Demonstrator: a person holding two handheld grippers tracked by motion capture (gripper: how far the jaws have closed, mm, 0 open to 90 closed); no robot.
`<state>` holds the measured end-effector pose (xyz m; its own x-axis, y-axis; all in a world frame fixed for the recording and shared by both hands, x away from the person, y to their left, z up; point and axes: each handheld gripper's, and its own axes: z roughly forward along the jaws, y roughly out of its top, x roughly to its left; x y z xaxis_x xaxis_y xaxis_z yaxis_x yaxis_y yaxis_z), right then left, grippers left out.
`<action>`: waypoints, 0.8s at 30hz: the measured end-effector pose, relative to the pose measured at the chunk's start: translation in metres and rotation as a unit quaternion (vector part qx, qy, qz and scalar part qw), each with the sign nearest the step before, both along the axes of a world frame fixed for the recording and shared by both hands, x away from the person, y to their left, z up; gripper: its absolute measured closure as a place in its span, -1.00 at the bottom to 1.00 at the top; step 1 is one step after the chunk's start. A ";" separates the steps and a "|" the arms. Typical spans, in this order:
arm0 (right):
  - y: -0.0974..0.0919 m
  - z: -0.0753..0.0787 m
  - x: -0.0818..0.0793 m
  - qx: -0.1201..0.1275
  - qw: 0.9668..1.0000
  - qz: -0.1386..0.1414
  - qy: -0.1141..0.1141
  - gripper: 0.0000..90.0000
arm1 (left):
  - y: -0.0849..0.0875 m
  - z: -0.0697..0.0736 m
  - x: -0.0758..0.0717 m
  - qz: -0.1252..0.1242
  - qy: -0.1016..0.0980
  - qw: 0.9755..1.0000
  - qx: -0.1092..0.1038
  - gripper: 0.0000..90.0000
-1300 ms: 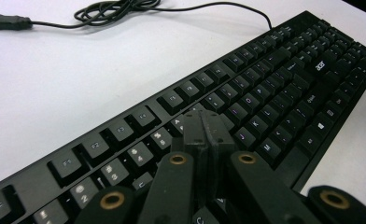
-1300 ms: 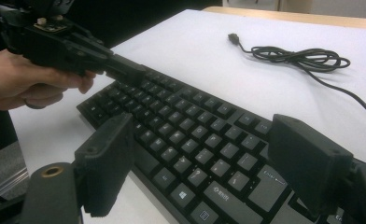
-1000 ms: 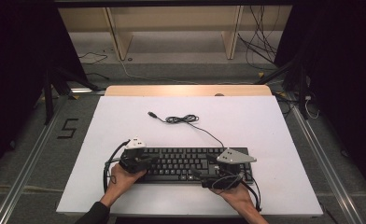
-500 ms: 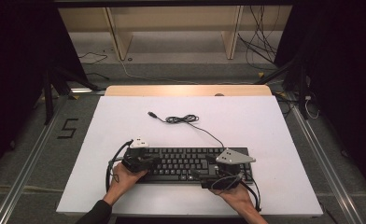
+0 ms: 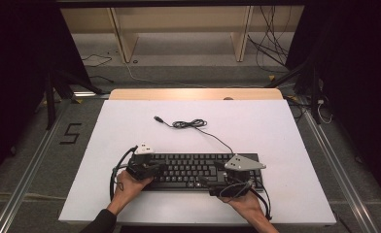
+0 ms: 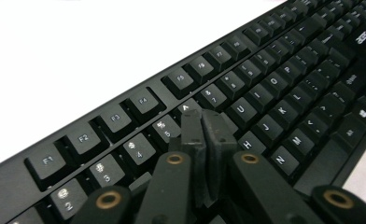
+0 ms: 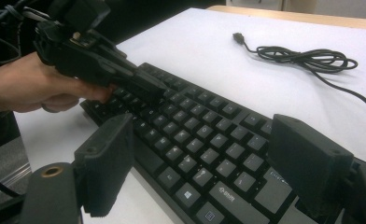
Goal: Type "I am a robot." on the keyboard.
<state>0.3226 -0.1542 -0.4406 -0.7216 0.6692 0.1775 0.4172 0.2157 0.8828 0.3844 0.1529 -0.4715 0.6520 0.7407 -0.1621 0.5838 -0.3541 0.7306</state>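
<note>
A black keyboard (image 5: 198, 167) lies along the near part of the white table (image 5: 256, 121), and its cable (image 5: 191, 124) is coiled behind it. My left gripper (image 5: 160, 168) rests over the keyboard's left end. Its jaws sit together over the number-row keys (image 6: 203, 133) with nothing between them, having just eased apart by a hair. My right gripper (image 5: 216, 186) is at the keyboard's near right. It is open, and its two pads (image 7: 107, 163) stand wide on either side of the bottom key rows (image 7: 209, 140). In the right gripper view the left gripper (image 7: 146, 88) shows with its tips on the keys.
The cable's USB plug (image 5: 156, 118) lies loose on the table behind the keyboard. A wooden strip (image 5: 193, 93) runs along the table's far edge, with a shelf frame and floor cables beyond. Metal rails flank the table on both sides.
</note>
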 end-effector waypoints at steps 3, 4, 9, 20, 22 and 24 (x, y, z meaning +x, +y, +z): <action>0.000 0.000 0.000 -0.001 1.000 0.001 -0.002 -0.47 | 0.003 0.004 -0.002 0.005 -0.005 1.000 -0.010 0.86; 0.000 0.000 0.000 -0.001 1.000 0.001 -0.002 -0.47 | 0.004 0.006 -0.002 0.007 -0.006 1.000 -0.013 0.82; 0.000 0.000 0.000 -0.001 1.000 0.000 -0.002 -0.47 | 0.013 0.015 -0.006 0.018 -0.019 0.999 -0.045 0.67; 0.002 0.000 0.001 -0.002 1.000 0.002 0.002 -0.47 | 0.035 0.023 -0.018 0.022 -0.028 0.993 -0.113 -0.02; 0.002 -0.001 0.001 -0.002 1.000 0.003 0.002 -0.47 | 0.037 0.024 -0.020 0.022 -0.035 0.992 -0.121 -0.16; 0.003 -0.001 0.001 -0.001 1.000 0.003 0.002 -0.47 | 0.039 0.025 -0.023 0.021 -0.043 0.991 -0.128 -0.23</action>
<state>0.3237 -0.1513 -0.4412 -0.7254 0.6649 0.1779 0.4187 0.2211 0.8808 0.3611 0.1921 -0.4465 0.6417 0.7088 -0.2930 0.5249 -0.1273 0.8416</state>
